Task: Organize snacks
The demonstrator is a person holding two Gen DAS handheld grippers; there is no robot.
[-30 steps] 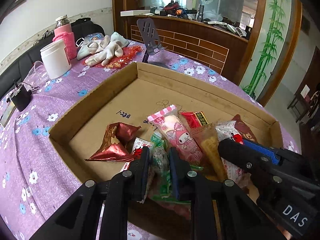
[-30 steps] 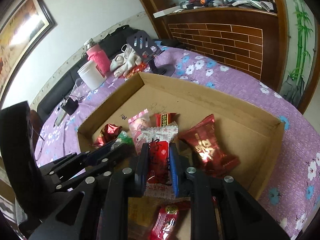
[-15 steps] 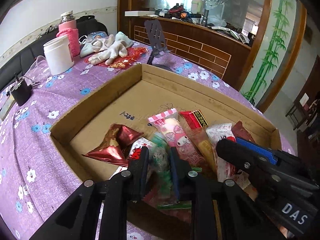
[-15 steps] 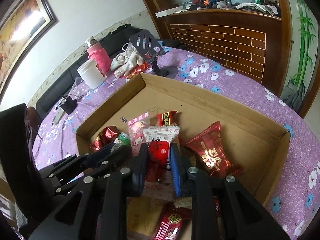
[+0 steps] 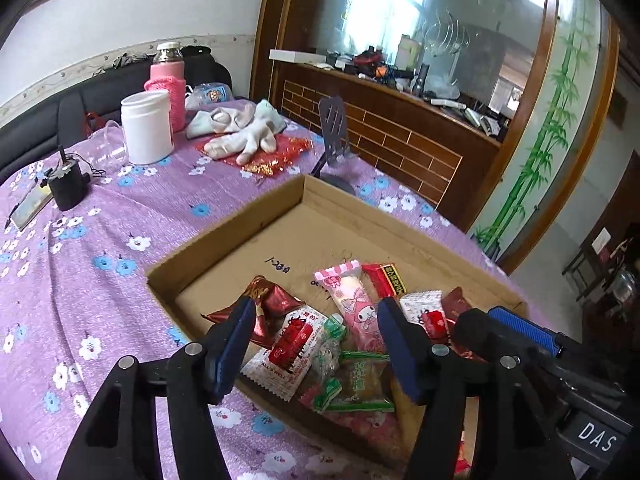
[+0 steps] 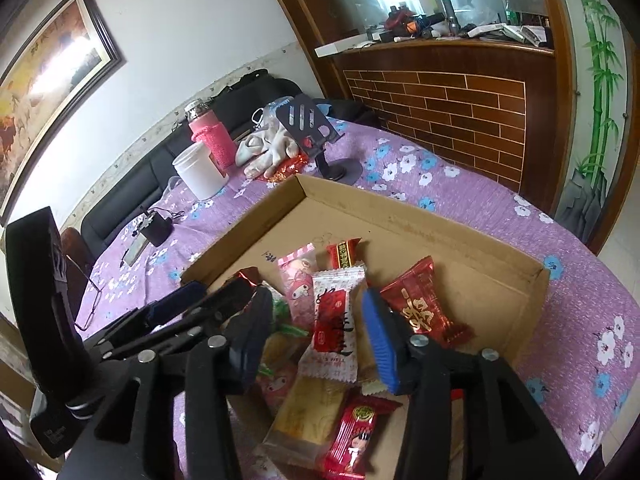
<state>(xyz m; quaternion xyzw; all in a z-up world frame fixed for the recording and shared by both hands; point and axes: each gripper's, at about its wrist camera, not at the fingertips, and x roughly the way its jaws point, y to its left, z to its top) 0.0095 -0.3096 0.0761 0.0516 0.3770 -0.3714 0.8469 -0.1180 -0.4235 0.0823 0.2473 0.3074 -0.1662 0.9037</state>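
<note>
A shallow cardboard tray (image 5: 224, 236) (image 6: 420, 216) on the purple flowered cloth holds a heap of snack packets at its near side. My left gripper (image 5: 316, 332) hovers over the heap with its jaws opening. A green packet (image 5: 360, 380) and a white-and-red packet (image 5: 292, 344) lie loose below the gap, untouched by the pads. My right gripper (image 6: 316, 332) hangs beside it, jaws also opening. Another white-and-red packet (image 6: 336, 320) lies between its fingers without being pressed. A pink cartoon packet (image 5: 356, 304) and a red foil packet (image 6: 420, 304) lie further in.
Beyond the tray stand a white jar (image 5: 146, 128), a pink sleeved bottle (image 5: 168, 84), a pile of pale gloves (image 5: 244, 136) and a black phone stand (image 5: 334, 132). A small black device (image 5: 68, 184) sits at the left. The tray's far half is bare cardboard.
Both grippers were shut on packets in the heap and have since spread their jaws. The packets now lie loose in the tray, and both grippers have lifted slightly.
</note>
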